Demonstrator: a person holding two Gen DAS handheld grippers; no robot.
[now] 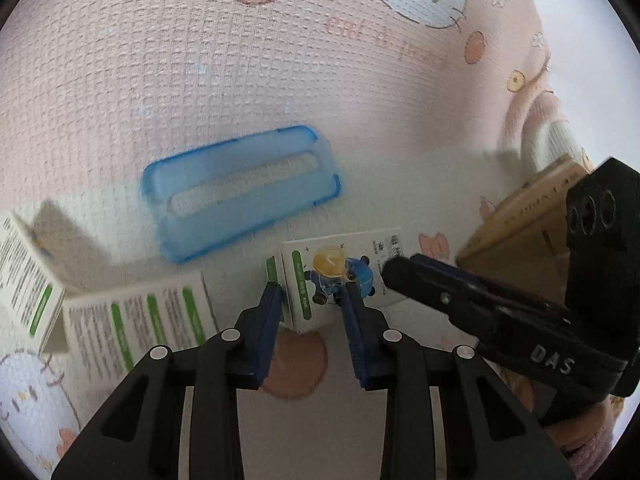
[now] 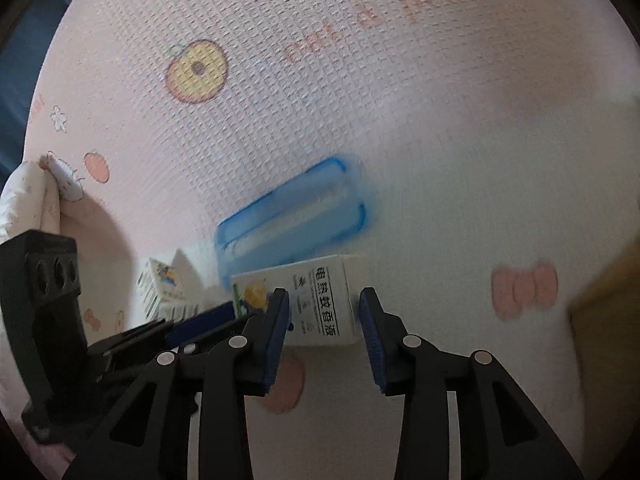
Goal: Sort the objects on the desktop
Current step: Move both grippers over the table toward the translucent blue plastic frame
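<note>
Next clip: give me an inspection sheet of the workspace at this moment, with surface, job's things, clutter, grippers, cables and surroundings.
Surface: pink cartoon-print cloth, textured weave.
Job's things: white carton with worker picture between both grippers; two more white cartons at left; blue plastic frame lying flat beyond them.
Clutter: brown cardboard box at right.
Grippers: left gripper straddling the carton, contact unclear; right gripper open, fingers either side of the same carton.
Cables: nothing seen.
Surroundings: bunched pale fabric at the cloth's edge.

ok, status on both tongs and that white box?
Left tongs shut on white box. Right tongs open, straddling the box's other end. Blue tray just behind; other cartons beside.
</note>
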